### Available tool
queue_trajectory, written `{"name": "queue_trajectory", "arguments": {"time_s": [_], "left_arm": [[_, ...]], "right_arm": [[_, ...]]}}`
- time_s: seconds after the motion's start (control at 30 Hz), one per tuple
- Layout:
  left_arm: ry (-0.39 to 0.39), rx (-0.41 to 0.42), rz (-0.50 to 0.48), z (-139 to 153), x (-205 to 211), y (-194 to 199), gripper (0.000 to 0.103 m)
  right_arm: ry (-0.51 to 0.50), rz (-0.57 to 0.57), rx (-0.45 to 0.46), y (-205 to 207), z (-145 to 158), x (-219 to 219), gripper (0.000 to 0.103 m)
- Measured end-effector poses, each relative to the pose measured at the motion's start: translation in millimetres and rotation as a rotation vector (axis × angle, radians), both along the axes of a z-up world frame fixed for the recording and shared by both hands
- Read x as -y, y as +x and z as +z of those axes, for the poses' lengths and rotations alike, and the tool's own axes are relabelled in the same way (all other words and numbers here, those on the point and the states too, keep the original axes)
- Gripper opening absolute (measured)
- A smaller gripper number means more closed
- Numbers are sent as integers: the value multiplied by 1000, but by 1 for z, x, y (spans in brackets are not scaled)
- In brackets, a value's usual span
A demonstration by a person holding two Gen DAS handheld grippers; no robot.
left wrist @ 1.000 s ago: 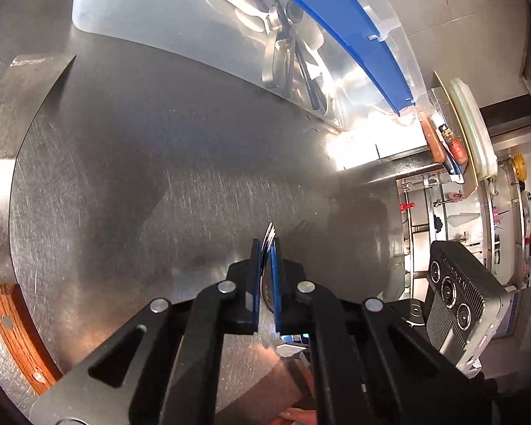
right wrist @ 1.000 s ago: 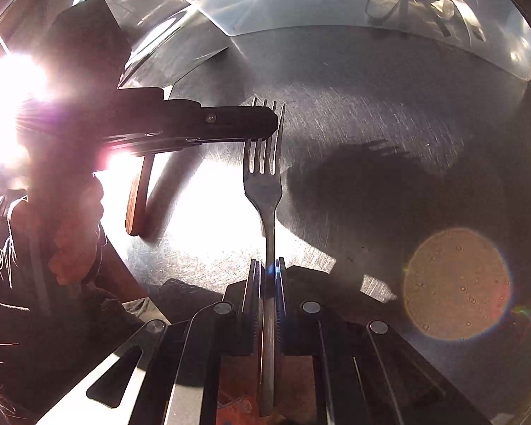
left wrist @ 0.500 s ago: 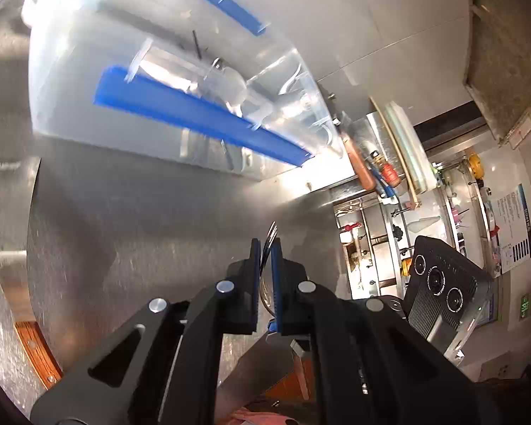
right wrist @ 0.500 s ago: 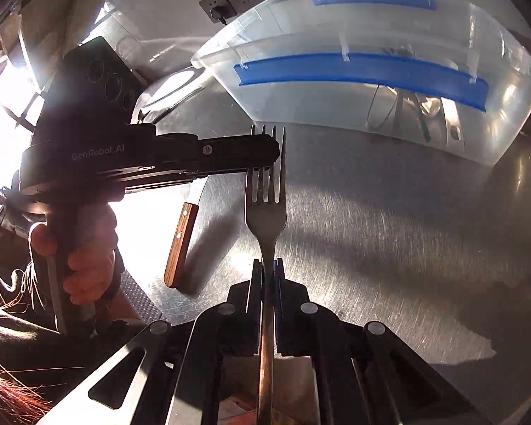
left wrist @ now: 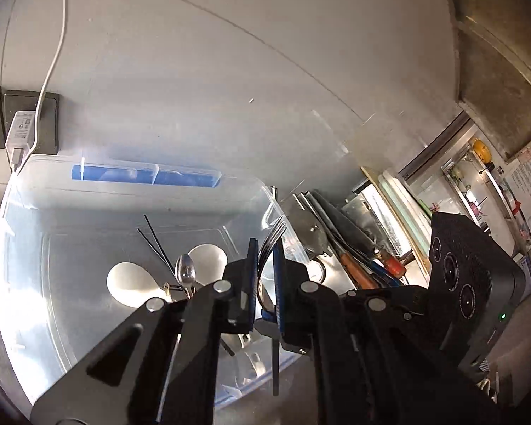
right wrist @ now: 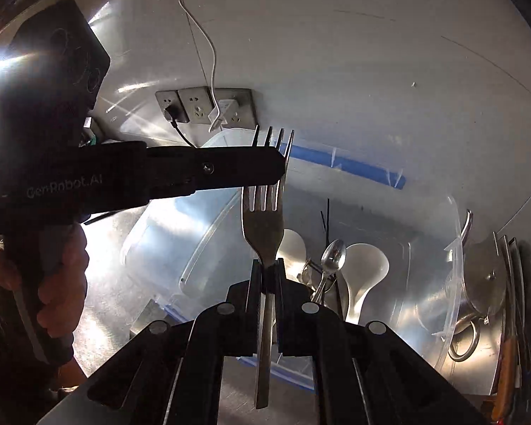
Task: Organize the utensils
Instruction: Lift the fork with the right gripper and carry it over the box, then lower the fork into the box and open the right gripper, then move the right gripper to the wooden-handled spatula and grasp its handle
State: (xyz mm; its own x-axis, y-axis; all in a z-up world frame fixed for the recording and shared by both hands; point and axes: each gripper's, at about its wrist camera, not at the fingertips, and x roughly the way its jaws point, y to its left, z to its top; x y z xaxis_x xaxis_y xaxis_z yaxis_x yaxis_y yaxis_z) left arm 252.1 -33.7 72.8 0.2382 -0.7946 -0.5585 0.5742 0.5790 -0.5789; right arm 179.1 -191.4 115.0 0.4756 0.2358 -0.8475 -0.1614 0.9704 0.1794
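The storage bin point(left wrist: 35, 248) is clear plastic with blue handle strips point(left wrist: 145, 176). Inside lie white rice paddles point(left wrist: 131, 283) and a shiny silver spoon point(left wrist: 185, 271). The fork point(right wrist: 263, 226) is silver; both claws are black with blue pads point(left wrist: 278, 283).

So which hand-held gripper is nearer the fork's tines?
Left. The left hand-held gripper closes across the tines of the fork; the right hand-held gripper clamps its neck, just below the tines.

Materials as I read them from both wrist views.
Fork point(right wrist: 262, 223): polished metal. Bin point(left wrist: 28, 212): clear glossy plastic, blue trim. Counter point(right wrist: 124, 304): brushed steel. Grippers point(left wrist: 265, 255) point(right wrist: 269, 272): matt black plastic.
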Motion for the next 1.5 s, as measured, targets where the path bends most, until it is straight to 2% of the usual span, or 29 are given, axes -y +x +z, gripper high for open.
{"name": "queue_trajectory", "arguments": {"time_s": [0.1, 0.23, 0.33, 0.4, 0.47, 0.5, 0.6, 0.7, 0.77, 0.83, 0.87, 0.93, 0.97, 1.0, 1.03, 1.07, 1.13, 1.23, 1.37, 1.5], "left_arm": [[77, -77, 9, -37, 21, 39, 7], [145, -243, 4, -104, 41, 79, 7], [182, -367, -18, -147, 55, 95, 7], [237, -431, -29, -169, 64, 100, 7], [331, -453, -37, -186, 72, 103, 7], [352, -459, -40, -190, 73, 103, 7], [353, -441, -22, -186, 68, 104, 7], [336, -408, 54, -165, 51, 106, 7], [292, -367, 97, -137, 29, 100, 7], [229, -263, 114, -96, 3, 84, 8], [201, -204, 120, -74, -13, 70, 16], [114, -95, 119, -34, -53, 36, 53], [56, -45, 110, -18, -75, 16, 82], [9, -2, 104, -5, -97, -5, 88], [-14, 29, 97, 3, -118, -25, 88], [-19, 42, 96, 7, -138, -43, 88], [-16, 31, 115, 0, -170, -72, 89], [91, -43, 170, -35, -202, -100, 89], [201, -207, 235, -100, -245, -114, 89], [173, -335, 251, -139, -282, -129, 89]], "right_arm": [[55, -31, -76, 38, -28, 16, 10], [90, -48, -200, 73, -77, 31, 9], [103, -44, -315, 91, -121, 36, 9], [125, -50, -377, 99, -148, 39, 9], [190, -76, -466, 104, -171, 44, 9], [214, -77, -484, 105, -175, 45, 9], [182, -45, -453, 104, -170, 38, 9], [164, -55, -425, 96, -153, 38, 13], [164, -35, -353, 78, -125, 35, 30], [112, 0, -243, 47, -88, 25, 39], [102, 25, -183, 30, -68, 16, 39], [132, 92, -74, -10, -31, -3, 42], [158, 130, -28, -32, -17, -16, 49], [180, 166, 6, -52, -8, -34, 52], [195, 211, 17, -72, -5, -50, 52], [205, 259, 10, -92, -8, -69, 52], [212, 318, -48, -113, -34, -113, 52], [174, 370, -200, -118, -96, -178, 52], [188, 324, -404, -122, -169, -222, 52], [231, 240, -443, -121, -195, -232, 52]]}}
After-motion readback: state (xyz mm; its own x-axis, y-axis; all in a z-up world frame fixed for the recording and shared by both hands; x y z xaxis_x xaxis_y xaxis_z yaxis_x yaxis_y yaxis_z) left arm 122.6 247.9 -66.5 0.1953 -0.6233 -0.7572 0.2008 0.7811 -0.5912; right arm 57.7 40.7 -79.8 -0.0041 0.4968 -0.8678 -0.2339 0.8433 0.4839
